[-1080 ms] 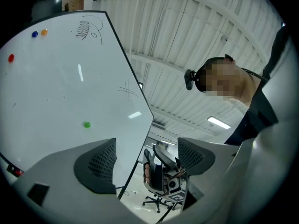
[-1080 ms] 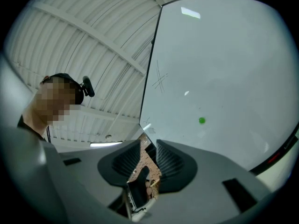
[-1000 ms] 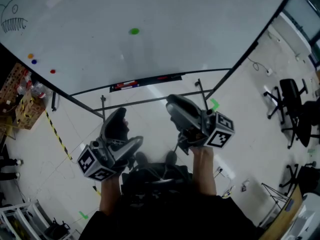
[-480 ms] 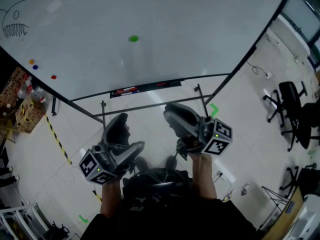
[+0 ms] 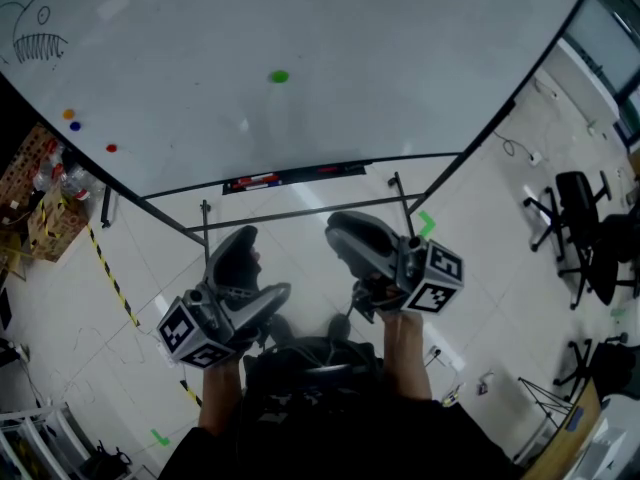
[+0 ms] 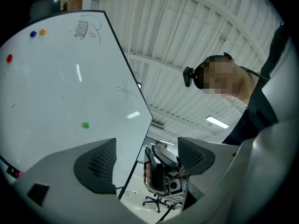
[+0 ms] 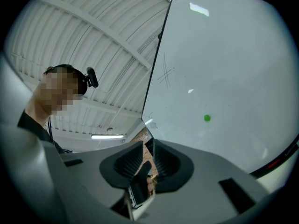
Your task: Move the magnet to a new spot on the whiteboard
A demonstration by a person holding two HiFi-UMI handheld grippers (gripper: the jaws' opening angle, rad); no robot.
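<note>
A small green magnet (image 5: 279,76) sticks to the white whiteboard (image 5: 400,68), apart from both grippers; it also shows as the green magnet (image 6: 85,124) in the left gripper view and the green magnet (image 7: 207,118) in the right gripper view. My left gripper (image 5: 252,268) is held low near my body, well below the board, its jaws wide apart and empty, as the left gripper (image 6: 147,157) shows in its own view. My right gripper (image 5: 345,225) sits beside it, jaws closed together with nothing between them, seen as the right gripper (image 7: 148,160).
Orange (image 5: 69,114), blue (image 5: 75,125) and red (image 5: 110,148) magnets sit at the board's left, near a fish drawing (image 5: 40,38). A marker tray (image 5: 290,175) runs along the bottom edge. Office chairs (image 5: 585,218) stand at the right, cardboard boxes (image 5: 40,208) at the left.
Both grippers stay low near my body with little movement. The head view has shifted slightly, so the board and green magnet sit a bit further right in the picture.
</note>
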